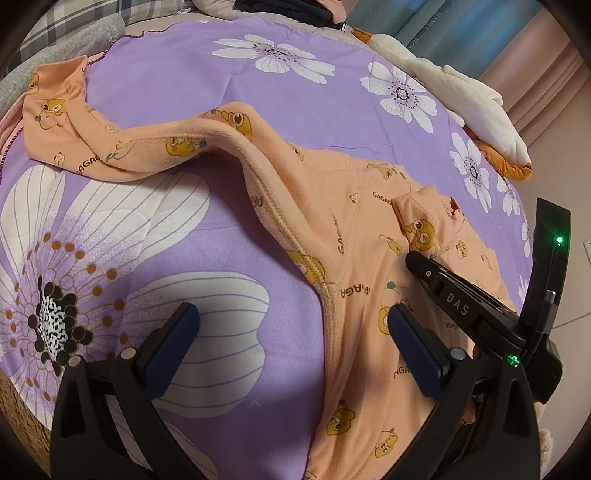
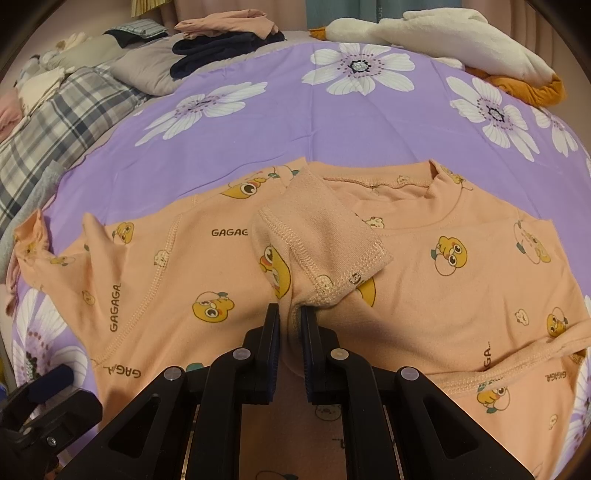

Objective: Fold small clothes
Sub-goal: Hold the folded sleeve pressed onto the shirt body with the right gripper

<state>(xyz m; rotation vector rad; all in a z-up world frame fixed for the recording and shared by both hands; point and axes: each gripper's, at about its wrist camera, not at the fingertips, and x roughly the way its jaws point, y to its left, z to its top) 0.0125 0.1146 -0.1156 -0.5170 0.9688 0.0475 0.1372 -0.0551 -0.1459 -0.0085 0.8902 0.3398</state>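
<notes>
A peach child's shirt printed with yellow ducks and "GAGAGA" lies spread on the purple flowered sheet. One sleeve is turned over onto the chest with its inner side up. My right gripper is shut on a pinch of that sleeve's fabric, and its tip rests on the shirt in the left wrist view. My left gripper hangs open over the shirt's left edge, one finger above the sheet and one above the fabric. The other sleeve trails away to the far left.
Folded dark and pink clothes are stacked at the bed's far side. A white and orange plush toy lies at the far right. A plaid blanket and a grey one sit at the left.
</notes>
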